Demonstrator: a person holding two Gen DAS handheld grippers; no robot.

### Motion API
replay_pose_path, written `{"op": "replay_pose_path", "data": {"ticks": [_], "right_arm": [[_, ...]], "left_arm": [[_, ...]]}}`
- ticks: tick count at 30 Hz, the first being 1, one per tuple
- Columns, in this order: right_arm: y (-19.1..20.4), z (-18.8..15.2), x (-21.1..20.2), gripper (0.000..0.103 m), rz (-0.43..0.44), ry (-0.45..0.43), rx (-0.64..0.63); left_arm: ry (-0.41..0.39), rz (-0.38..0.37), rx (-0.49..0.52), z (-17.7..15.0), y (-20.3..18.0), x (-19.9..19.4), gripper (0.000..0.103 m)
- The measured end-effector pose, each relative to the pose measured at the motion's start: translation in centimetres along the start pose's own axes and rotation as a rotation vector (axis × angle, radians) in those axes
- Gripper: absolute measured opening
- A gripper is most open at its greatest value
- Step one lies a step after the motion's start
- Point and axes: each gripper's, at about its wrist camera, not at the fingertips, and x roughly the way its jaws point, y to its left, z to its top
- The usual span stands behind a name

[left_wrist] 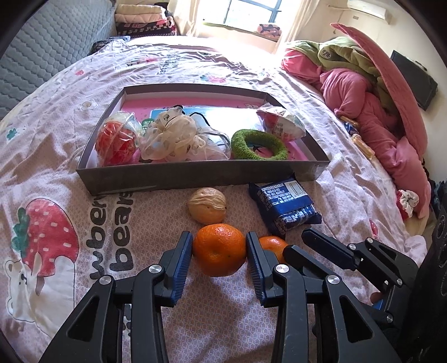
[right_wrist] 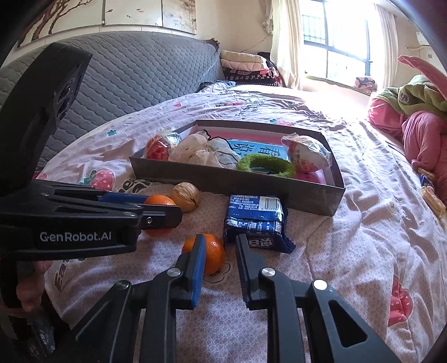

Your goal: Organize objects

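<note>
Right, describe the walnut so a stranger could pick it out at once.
Find the shallow grey box on the bedspread. Just in front of its near wall lies the walnut, between the box and a large orange. It alone is tan and wrinkled; its neighbours are smooth oranges and a blue snack packet.

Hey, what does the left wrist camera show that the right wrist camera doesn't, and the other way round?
Only the left wrist view shows the strawberry bear print and the left gripper pressing both sides of the large orange.

Only the right wrist view shows the cabinet doors and the right gripper beside the small orange, one pad away from it.

Both show the gray box, walnut and blue packet.
</note>
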Motion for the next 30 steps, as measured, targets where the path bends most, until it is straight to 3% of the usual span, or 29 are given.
{"op": "replay_pose_path", "data": {"ticks": [4, 12, 18, 25, 30], "right_arm": [[0.33, 0.01, 0.02, 0.015, 0.014, -0.001, -0.008], [0.09, 0.07, 0.6, 0.015, 0.118, 0.023, 0.052], [0.71, 0.06, 0.49, 0.014, 0.092, 0.016, 0.019], [1.01, 0.08, 0.27, 0.003, 0.08, 0.006, -0.003], [0.99, 0.12, 0.19, 0.002, 0.083, 0.002, -0.006]], "left_arm": [[-0.002, 0.001, -0.006, 0.02, 0.14, -0.11, 0.04], [-0.008, 0.001, -0.011, 0.19, 0.28, -0.33, 0.04], [-0.007, 0.0, -0.01, 0.24, 0.19, -0.37, 0.04], [-0.013, -0.001, -0.007, 0.32, 0.08, -0.6, 0.04], [-0.022, -0.001, -0.011, 0.38, 0.08, -0.86, 0.04]]}}
